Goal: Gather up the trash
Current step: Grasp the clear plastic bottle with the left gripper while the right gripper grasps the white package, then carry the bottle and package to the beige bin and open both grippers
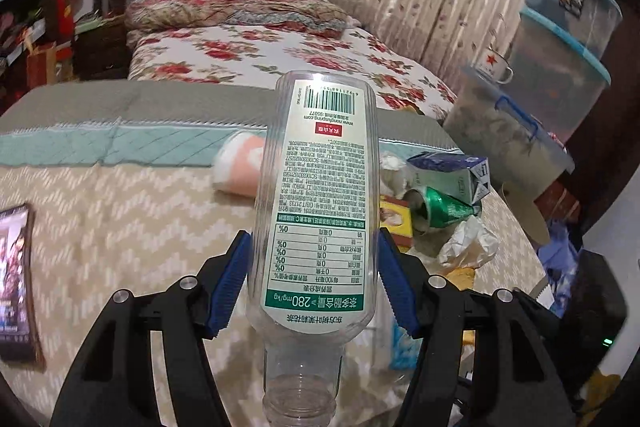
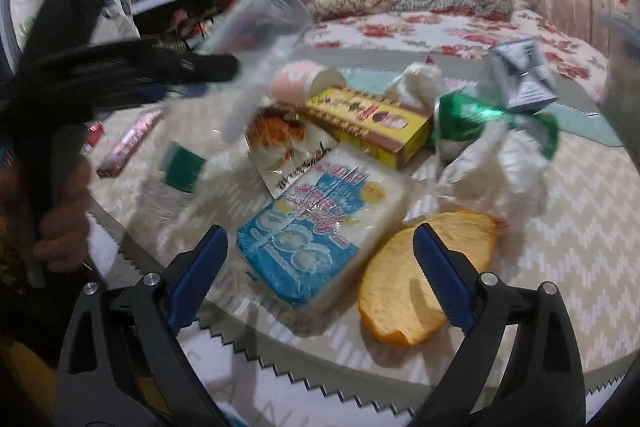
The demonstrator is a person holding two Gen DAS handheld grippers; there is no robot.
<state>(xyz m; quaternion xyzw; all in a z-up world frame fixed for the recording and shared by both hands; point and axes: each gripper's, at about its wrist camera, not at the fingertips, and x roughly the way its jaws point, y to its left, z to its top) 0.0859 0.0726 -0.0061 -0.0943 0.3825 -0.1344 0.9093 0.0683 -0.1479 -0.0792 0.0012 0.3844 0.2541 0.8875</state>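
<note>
A clear empty plastic bottle (image 1: 316,187) with a green and white label stands neck-down between the blue pads (image 1: 236,279) of my left gripper (image 1: 314,233), which press on both its sides. In the right wrist view the same bottle (image 2: 256,39) is a blur at the upper left, beside a hand (image 2: 60,227). My right gripper (image 2: 320,231) is open above a blue and white packet (image 2: 320,219) and an orange peel (image 2: 392,291), touching neither. Behind them lie a yellow box (image 2: 372,123), a crushed green can (image 2: 472,115), a milk carton (image 2: 524,75) and crumpled white paper (image 2: 496,163).
The trash lies on a table with a beige zigzag cloth (image 2: 580,227). A snack wrapper (image 2: 288,143) and a pink cup (image 2: 296,83) lie further back. A bed (image 1: 260,55) stands behind the table. Stacked plastic storage boxes (image 1: 560,39) rise at the right. A dark flat item (image 1: 16,275) lies at the left.
</note>
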